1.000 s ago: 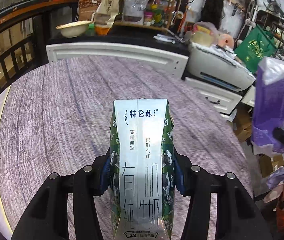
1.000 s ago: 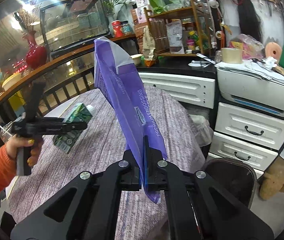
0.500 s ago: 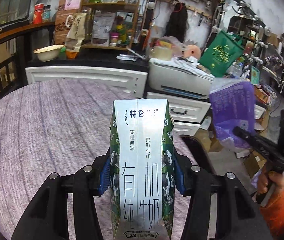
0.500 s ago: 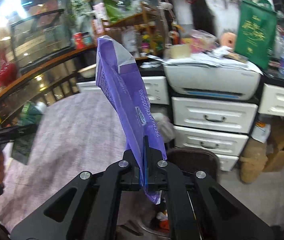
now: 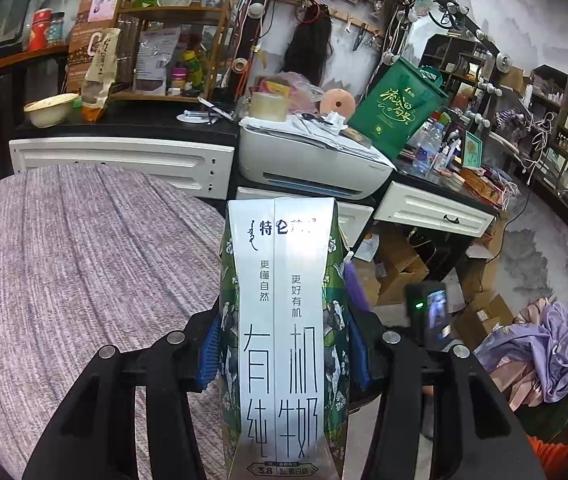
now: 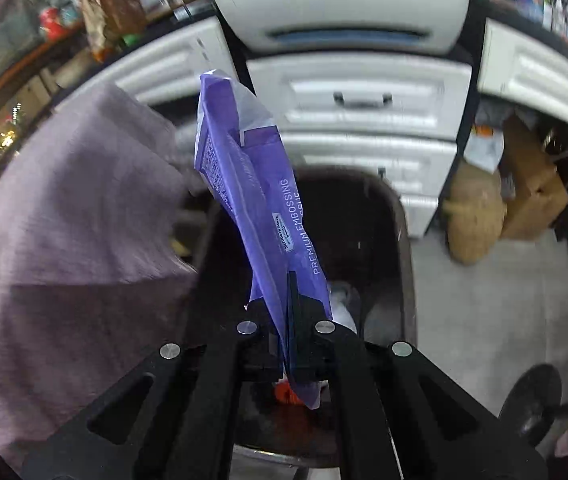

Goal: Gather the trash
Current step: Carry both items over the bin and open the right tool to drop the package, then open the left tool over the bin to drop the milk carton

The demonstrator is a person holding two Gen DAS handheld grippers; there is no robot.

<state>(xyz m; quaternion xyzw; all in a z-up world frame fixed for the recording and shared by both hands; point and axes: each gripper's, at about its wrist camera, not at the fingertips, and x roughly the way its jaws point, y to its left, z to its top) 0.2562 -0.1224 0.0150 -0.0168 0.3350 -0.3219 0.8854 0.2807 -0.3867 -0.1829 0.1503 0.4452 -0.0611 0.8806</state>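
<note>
Silver-white front on the milk carton (image 5: pixel 284 320), with dark blue lettering and green side panels printed with black-and-white cows and pale flowers. Blue pads (image 5: pixel 208 354) on the black left gripper (image 5: pixel 284 360). Mauve, finely streaked cloth on the table (image 5: pixel 63 272) to the left. White drawers (image 5: pixel 436 208) with black handles at the far side, under a white printer (image 5: pixel 312 160) with a blue stripe. Dark green bag (image 5: pixel 400 108) with gold script further right. Purple tissue wrapper (image 6: pixel 259 200) with white lettering in the black right gripper (image 6: pixel 290 344). Dark brown bin (image 6: pixel 364 240) beyond, white and orange-red scraps inside.
</note>
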